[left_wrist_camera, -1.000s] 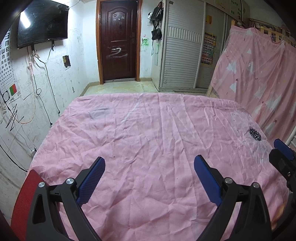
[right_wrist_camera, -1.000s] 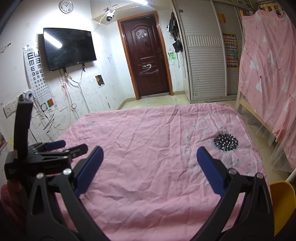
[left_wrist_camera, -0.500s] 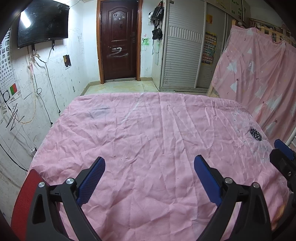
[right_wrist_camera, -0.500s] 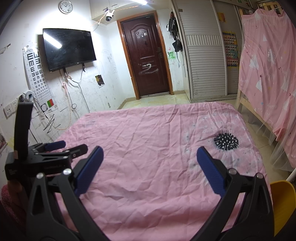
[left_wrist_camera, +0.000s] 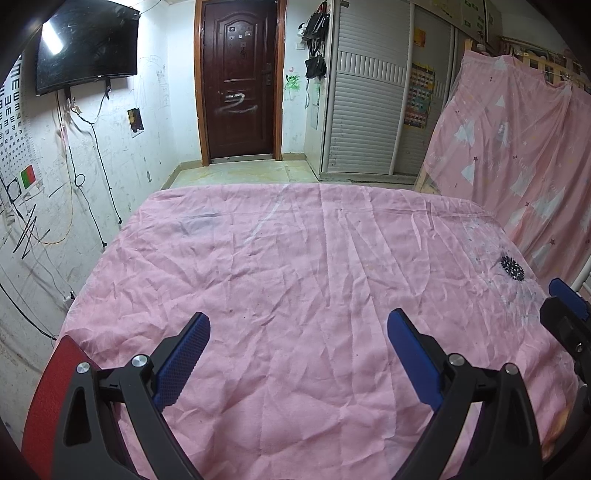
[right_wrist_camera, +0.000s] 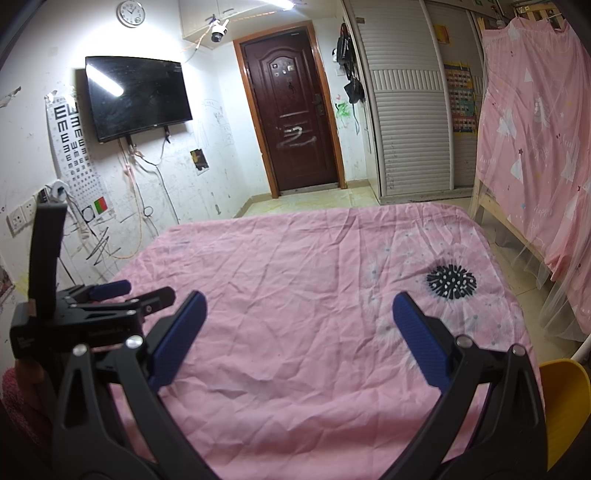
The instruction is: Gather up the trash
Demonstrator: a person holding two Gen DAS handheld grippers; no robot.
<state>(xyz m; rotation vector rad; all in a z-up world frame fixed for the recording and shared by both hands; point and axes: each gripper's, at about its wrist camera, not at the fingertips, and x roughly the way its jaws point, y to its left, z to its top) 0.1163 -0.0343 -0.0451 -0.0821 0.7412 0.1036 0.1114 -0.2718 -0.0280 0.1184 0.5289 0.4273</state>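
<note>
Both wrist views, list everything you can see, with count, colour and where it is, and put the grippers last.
Sheet: one, pink, wrinkled, spread under both grippers.
Flower print: one, black with white dots, right part of sheet.
Bin: one, yellow, off the sheet's right near corner, partly seen.
Red object: one, off the sheet's left near corner; cannot tell what.
TV: one, black, left wall.
Eye chart: one, white, left of TV.
Clock: one, white, above TV.
Door: one, dark brown, far wall.
Wardrobe: one, white, right of door.
Curtain: one, pink, far right.
Trash: none visible.
Left gripper: black, blue pads, open, empty.
Right gripper: same, open, empty.
</note>
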